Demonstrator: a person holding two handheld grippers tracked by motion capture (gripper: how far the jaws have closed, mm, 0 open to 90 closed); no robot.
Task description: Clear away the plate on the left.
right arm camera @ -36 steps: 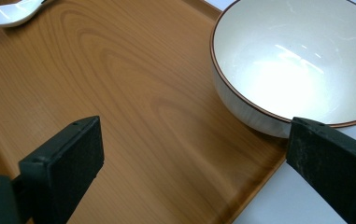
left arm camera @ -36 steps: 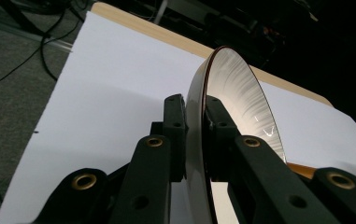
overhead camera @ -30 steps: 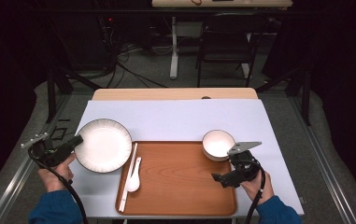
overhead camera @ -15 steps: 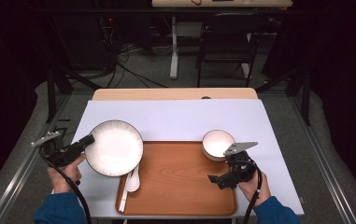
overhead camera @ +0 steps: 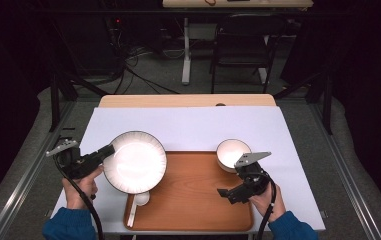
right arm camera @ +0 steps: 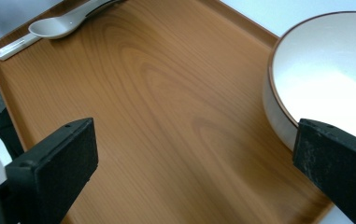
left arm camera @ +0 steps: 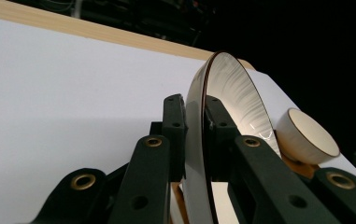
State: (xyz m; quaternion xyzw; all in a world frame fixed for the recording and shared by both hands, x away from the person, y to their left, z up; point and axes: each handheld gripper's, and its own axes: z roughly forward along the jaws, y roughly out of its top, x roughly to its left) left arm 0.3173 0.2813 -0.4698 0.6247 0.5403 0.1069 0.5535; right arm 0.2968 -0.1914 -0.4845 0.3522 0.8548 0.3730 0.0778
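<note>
White plate clamped by its rim over the left edge of the wooden tray.

White with a thin dark rim, the plate [overhead camera: 134,161] is pinched at its left edge by the left hand-held gripper [overhead camera: 104,152], jaws closed tight on the rim; it is round, lifted and tilted, its face turned up and toward the bowl. A spoon [overhead camera: 138,204] lies at the tray's [overhead camera: 193,200] front left corner, pointing along that edge. The small white bowl [overhead camera: 232,153] sits at the tray's far right corner. The right hand-held gripper [overhead camera: 224,194] hovers over the tray's right side, jaws wide apart, empty.
</note>
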